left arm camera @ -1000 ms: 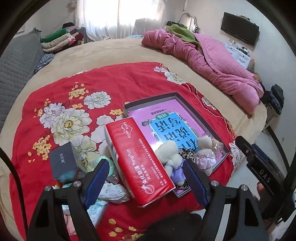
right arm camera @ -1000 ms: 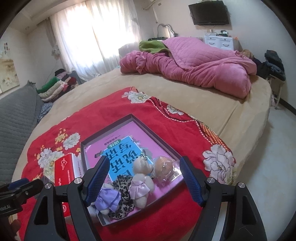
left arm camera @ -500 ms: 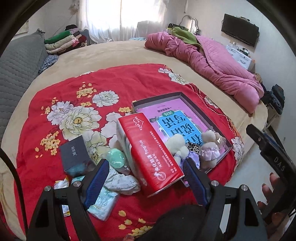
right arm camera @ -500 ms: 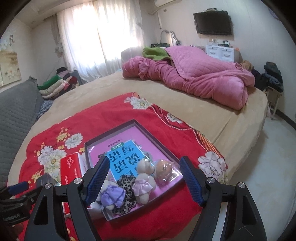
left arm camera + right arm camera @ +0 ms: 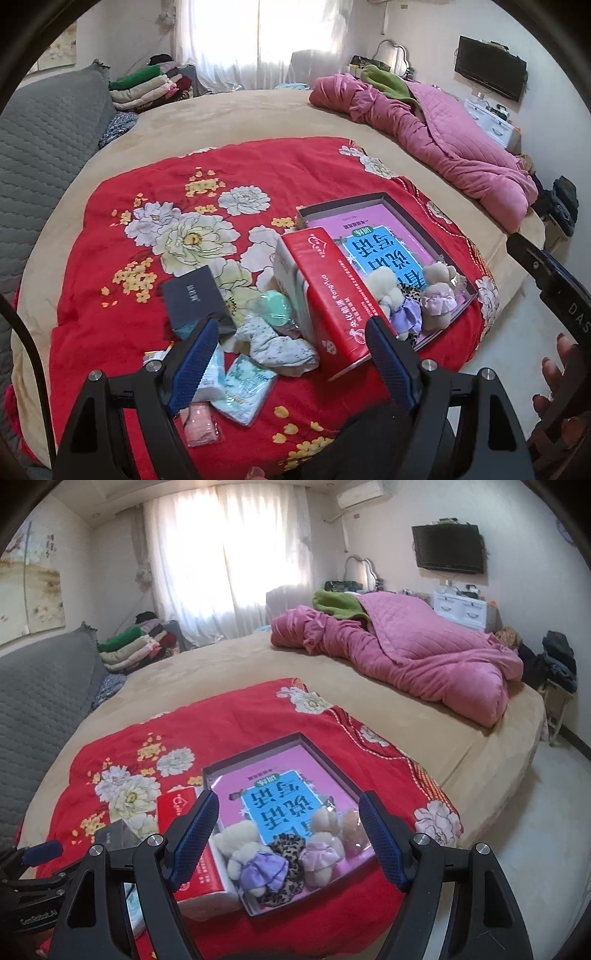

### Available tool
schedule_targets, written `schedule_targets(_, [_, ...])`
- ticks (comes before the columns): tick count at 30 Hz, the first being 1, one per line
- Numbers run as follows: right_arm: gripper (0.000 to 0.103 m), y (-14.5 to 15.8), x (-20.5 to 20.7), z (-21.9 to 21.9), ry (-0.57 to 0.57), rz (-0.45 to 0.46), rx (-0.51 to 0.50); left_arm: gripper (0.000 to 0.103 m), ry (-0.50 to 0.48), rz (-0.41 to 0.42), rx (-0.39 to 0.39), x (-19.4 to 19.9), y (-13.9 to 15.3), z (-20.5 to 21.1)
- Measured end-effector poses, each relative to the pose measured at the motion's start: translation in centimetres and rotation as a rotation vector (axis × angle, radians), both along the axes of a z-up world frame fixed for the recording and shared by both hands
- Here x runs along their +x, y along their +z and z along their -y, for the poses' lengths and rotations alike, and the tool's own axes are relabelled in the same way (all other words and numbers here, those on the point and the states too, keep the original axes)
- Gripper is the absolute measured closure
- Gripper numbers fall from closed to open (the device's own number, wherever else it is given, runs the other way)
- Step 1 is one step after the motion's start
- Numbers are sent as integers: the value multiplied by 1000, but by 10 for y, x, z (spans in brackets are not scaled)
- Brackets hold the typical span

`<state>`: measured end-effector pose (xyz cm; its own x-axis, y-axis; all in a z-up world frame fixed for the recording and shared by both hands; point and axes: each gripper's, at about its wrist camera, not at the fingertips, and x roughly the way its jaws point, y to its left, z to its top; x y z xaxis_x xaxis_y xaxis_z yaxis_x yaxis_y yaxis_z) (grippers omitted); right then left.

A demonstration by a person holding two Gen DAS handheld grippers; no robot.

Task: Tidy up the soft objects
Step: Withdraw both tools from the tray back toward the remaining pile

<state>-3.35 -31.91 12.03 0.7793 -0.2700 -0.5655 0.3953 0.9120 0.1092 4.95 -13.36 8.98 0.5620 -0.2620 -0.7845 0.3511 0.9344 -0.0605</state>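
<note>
Left tool [image 5: 291, 363]: jaws wide apart, nothing between the pads, held above the near end of the red floral cloth [image 5: 147, 177].
Right tool [image 5: 288, 834]: jaws wide apart, holding nothing, above the near edge of the shallow box [image 5: 295, 738].
Cloth: spread over the near part of the bed [image 5: 240, 114], reaching its near edge.
Shallow box: on the cloth's right part, a pink and blue book [image 5: 280, 808] flat inside it.
Soft toys: a plush bear in a purple dress [image 5: 255, 864], a leopard-print scrunchie [image 5: 286, 849] and a plush bear in a pink dress [image 5: 321, 845] are crowded at the box's near edge, touching one another.
Red tissue pack [image 5: 328, 295]: leans against the box's left side, tilted.
Loose soft items: a mint green piece [image 5: 275, 308], a white printed cloth [image 5: 277, 345], a pale blue packet [image 5: 245, 389] and a pink packet [image 5: 201, 422] lie on the cloth left of the red pack, toward the near edge.
Dark small box [image 5: 192, 299]: on the cloth, just left of the loose items.
Pink quilt [image 5: 406, 653]: bunched at the bed's far right.
Person: fingers [image 5: 554, 376] show at the right edge of the left wrist view.
</note>
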Motion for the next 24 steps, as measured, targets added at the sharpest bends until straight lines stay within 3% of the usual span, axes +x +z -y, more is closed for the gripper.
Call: schedule_targets(24, [24, 19, 2, -74, 146, 11, -60, 22, 82, 9, -30, -16, 16, -64])
